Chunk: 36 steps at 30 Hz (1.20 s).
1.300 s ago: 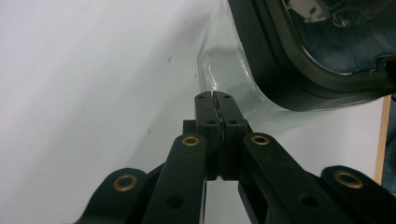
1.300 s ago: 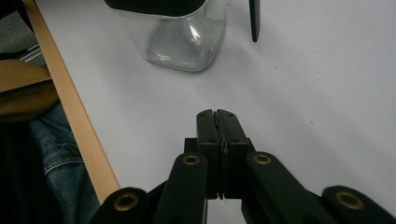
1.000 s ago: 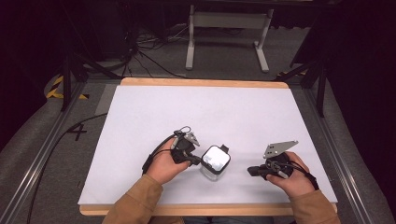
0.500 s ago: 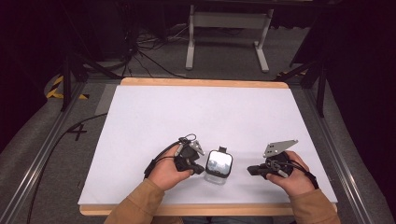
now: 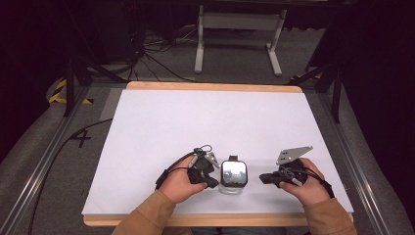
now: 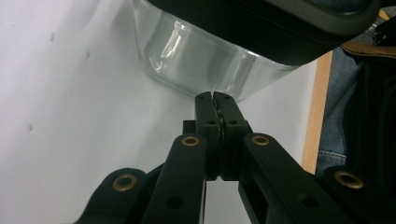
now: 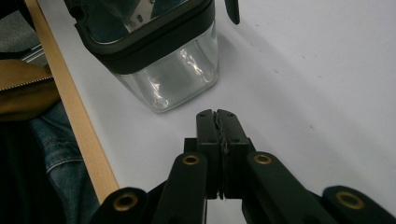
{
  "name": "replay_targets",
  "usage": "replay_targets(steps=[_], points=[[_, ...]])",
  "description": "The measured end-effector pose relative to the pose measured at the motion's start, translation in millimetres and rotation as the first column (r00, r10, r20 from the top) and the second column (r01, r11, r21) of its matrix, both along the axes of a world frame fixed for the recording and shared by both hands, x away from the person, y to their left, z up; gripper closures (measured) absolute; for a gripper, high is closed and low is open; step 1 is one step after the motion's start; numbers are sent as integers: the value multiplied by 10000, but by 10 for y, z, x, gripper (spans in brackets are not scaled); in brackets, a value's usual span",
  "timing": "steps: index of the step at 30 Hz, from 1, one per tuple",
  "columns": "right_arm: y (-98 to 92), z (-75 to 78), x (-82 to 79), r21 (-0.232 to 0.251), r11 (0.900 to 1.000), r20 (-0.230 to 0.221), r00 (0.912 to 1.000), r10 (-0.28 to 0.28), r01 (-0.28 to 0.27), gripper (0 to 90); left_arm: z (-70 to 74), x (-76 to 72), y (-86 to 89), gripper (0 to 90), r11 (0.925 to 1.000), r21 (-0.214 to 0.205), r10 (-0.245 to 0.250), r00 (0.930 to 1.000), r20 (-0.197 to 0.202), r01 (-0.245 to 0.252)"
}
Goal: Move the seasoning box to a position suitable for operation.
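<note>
**Left gripper closes in on the jar's side**

High view: over the past second the left gripper point(image 5: 211, 182) has dropped from beside the jar's far corner to low against its left wall, turning to point right — a sign, in my judgement, that the person is setting up to nudge or steady the clear jar point(image 5: 234, 175) rather than grasp it. The jar has barely shifted; it stands upright near the table's point(image 5: 205, 117) front edge, between the two hands. The right gripper point(image 5: 266, 178) lies a little apart on the jar's other side, pointing left at it, much where it was.

Left gripper view: the jaws are pressed together with nothing between them, their tips at — perhaps touching — the glass wall point(image 6: 196, 65) below the dark lid point(image 6: 261, 28).

Right gripper view: jaws likewise clamped empty, hovering low over the white surface, the jar point(image 7: 177, 70) just ahead and apart.
</note>
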State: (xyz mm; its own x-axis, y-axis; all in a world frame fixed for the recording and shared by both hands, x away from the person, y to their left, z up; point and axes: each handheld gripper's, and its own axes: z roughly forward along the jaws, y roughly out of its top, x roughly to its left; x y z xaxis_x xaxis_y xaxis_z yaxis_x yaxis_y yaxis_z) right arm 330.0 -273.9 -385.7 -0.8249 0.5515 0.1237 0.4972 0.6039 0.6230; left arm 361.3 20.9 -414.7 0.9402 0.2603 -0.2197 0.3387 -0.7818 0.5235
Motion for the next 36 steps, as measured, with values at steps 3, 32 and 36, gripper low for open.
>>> replay_targets(steps=[3, 32, 36], points=[[-4, -1, 2, 0, 10000, -21, 10000, -29, 29, 895, -11, -17, -40, 894, 10000, -30, -12, 10000, -2, 12], [-145, -7, -88, 59, 9989, -15, 9989, -475, 475, 890, 666, 133, 108, 872, 9847, -1731, 264, 9987, 428, -186], [-167, -8, -104, 83, 9985, -22, 9985, -543, 544, 890, 768, 217, 3, 870, 9842, -1768, 182, 9982, 575, -78]])
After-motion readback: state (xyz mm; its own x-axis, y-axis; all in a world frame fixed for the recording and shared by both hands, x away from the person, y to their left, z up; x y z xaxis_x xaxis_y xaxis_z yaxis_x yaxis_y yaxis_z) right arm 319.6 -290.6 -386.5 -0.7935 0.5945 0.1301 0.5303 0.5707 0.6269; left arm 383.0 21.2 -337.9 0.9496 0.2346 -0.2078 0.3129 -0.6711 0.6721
